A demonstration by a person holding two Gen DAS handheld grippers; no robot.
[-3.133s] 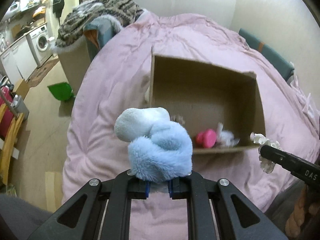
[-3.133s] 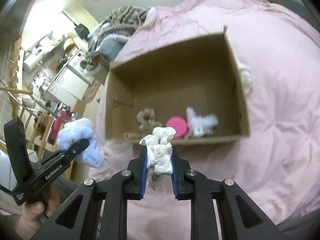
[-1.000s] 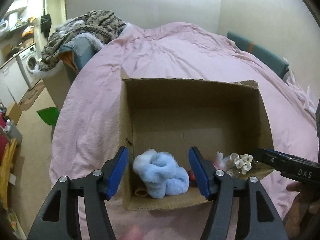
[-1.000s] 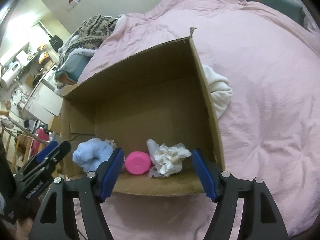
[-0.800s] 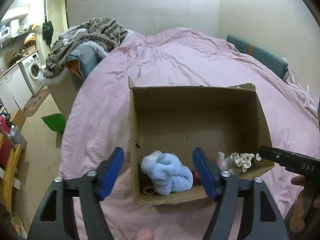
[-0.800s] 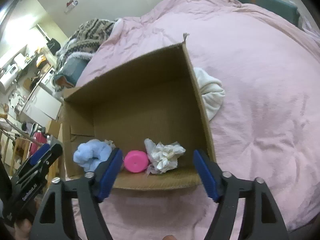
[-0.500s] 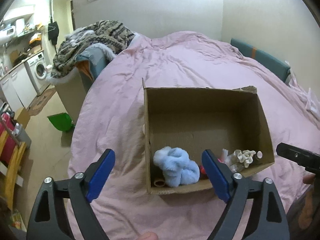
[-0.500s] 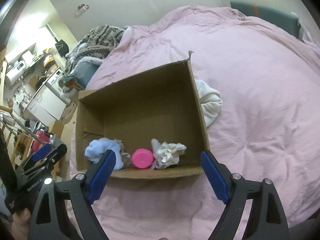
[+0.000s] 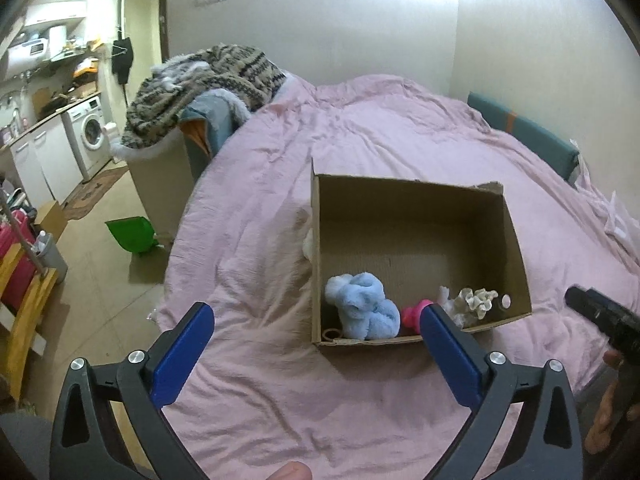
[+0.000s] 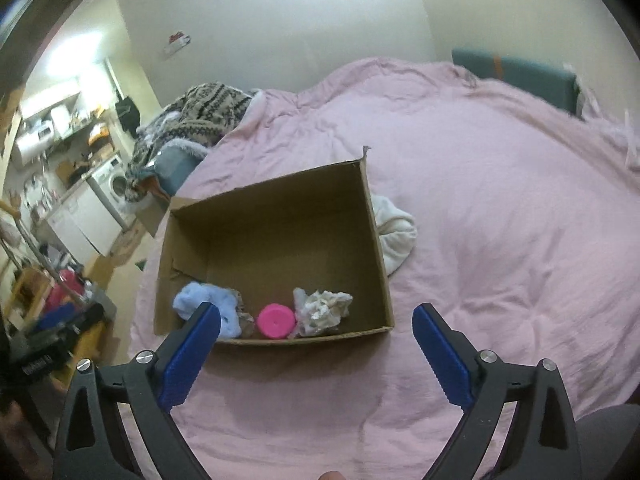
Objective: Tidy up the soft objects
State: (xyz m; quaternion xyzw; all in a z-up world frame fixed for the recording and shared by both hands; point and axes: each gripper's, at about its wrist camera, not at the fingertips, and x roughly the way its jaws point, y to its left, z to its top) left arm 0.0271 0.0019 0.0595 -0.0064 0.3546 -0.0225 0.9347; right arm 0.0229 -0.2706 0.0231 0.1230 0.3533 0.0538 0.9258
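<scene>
An open cardboard box (image 9: 516,240) (image 10: 372,224) lies on a pink quilt. In its near end lie a fluffy light-blue soft toy (image 9: 362,312) (image 10: 208,304), a pink round object (image 9: 412,314) (image 10: 276,320) and a crumpled white soft item (image 9: 472,302) (image 10: 322,312). My left gripper (image 9: 316,332) is open and empty, held back above the quilt in front of the box. My right gripper (image 10: 316,332) is open and empty too, also short of the box. A white soft bundle (image 10: 394,236) lies on the quilt against the box's right wall.
The pink quilt (image 9: 280,400) (image 10: 500,240) covers a bed. A pile of patterned knitwear (image 9: 200,76) sits at the bed's far left. The floor to the left holds a green dustpan (image 9: 132,234), a washing machine (image 9: 90,132) and yellow wooden furniture (image 9: 20,320).
Both grippers let go of their soft items into the box, opened wide, and have since pulled back and up from it. The blue toy and white item now lie in the box.
</scene>
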